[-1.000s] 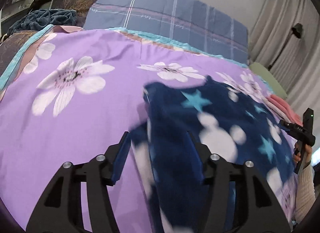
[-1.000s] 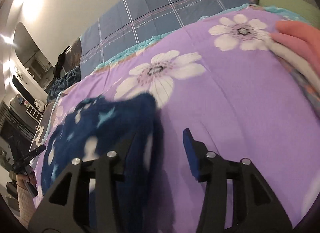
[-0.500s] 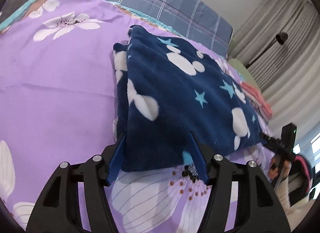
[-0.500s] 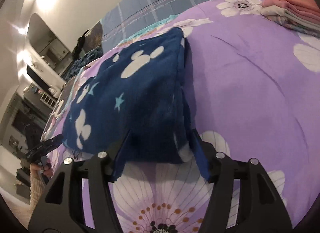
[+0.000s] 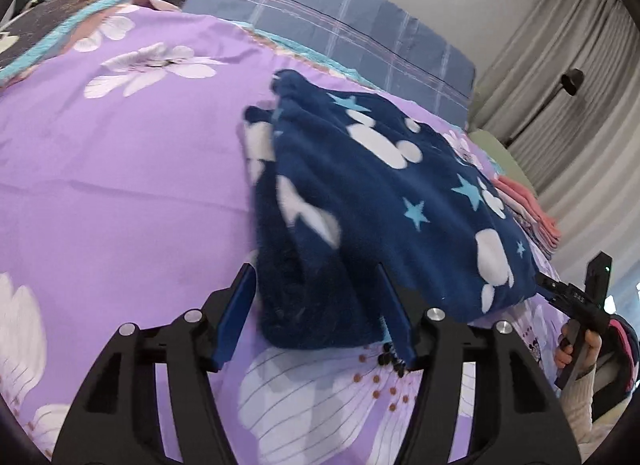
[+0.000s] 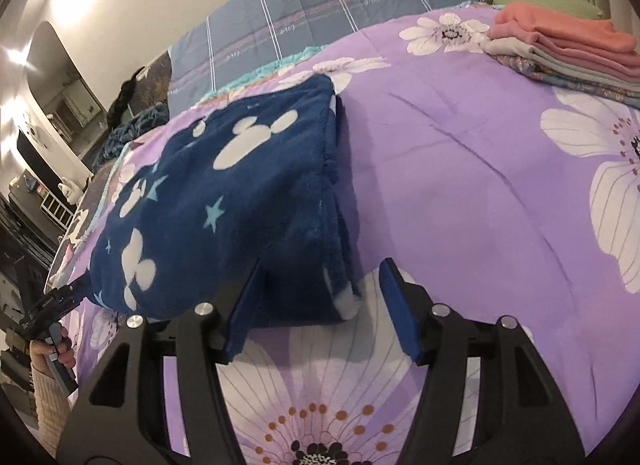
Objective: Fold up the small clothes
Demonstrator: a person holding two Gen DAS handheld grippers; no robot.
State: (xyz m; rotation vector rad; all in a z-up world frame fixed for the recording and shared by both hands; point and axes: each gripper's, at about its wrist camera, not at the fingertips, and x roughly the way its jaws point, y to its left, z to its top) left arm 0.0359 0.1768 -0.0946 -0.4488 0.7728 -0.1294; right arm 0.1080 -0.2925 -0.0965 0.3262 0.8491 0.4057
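Observation:
A navy fleece garment (image 5: pixel 380 193) with white mouse-head shapes and blue stars lies folded on the purple flowered bedspread (image 5: pixel 120 185). It also shows in the right wrist view (image 6: pixel 240 193). My left gripper (image 5: pixel 316 305) is open, its fingers on either side of the garment's near left corner. My right gripper (image 6: pixel 320 297) is open, its fingers astride the near right corner. The right gripper also shows in the left wrist view (image 5: pixel 560 293), and the left gripper in the right wrist view (image 6: pixel 64 293).
A stack of folded clothes (image 6: pixel 568 49), pink on top, lies on the bedspread (image 6: pixel 460 169) at the far right. A blue plaid pillow (image 5: pixel 340 33) lies at the head. Grey curtains (image 5: pixel 560 65) hang on the right.
The garment was swung over and laid down folded on the bed. Both grippers stayed open at its near corners and have pulled back slightly toward the bed's near edge.

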